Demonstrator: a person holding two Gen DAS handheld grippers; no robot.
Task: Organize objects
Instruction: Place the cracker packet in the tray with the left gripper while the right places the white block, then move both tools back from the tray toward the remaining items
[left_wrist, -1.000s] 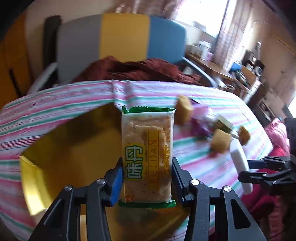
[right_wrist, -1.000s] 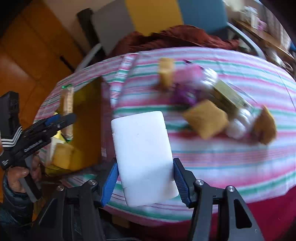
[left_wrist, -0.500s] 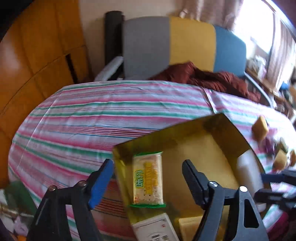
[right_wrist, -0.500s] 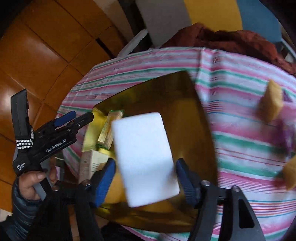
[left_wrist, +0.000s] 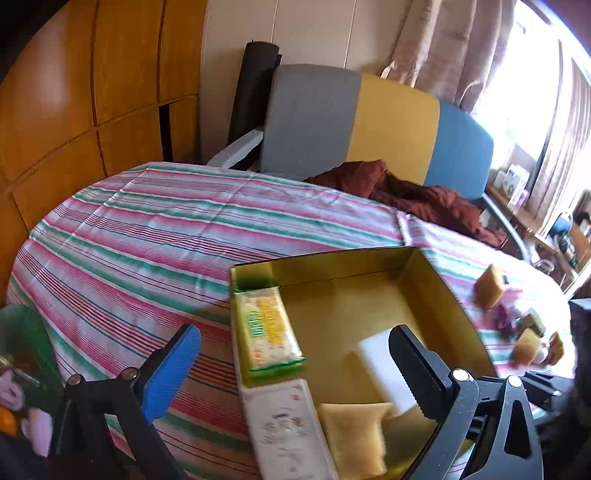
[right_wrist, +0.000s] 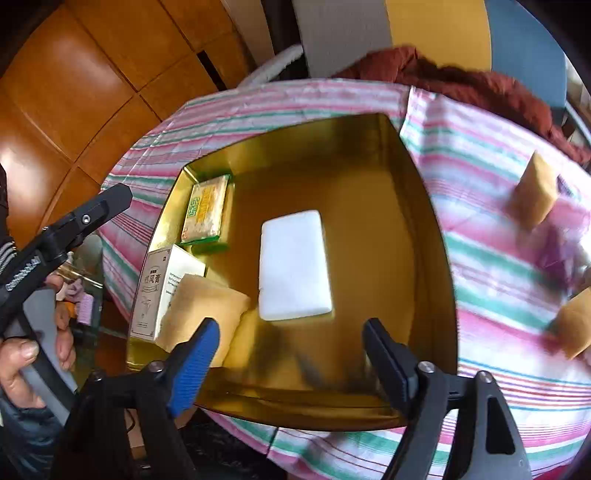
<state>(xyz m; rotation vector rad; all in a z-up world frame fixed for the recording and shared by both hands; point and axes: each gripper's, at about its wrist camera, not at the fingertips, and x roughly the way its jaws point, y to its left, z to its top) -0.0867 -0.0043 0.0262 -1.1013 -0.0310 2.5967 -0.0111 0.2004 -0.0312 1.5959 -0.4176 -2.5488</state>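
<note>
Snacks wait loose at the worktop's (left_wrist: 155, 229) right edge while both claws, left (left_wrist: 295, 373) and right (right_wrist: 288, 354), are opening empty over the gold box (right_wrist: 424, 206), so fetching another seems next.

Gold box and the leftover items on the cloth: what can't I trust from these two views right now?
- Left wrist view: white block partly hidden behind the left gripper's finger.
- Right wrist view: gold box's near wall hidden by the right gripper.
- Both views: the items still on the tablecloth are blurred, some cut off by the frame.

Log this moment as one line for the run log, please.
left gripper: opening, empty | right gripper: opening, empty | white block, cracker packet: in gold box | sponges: on table
</note>
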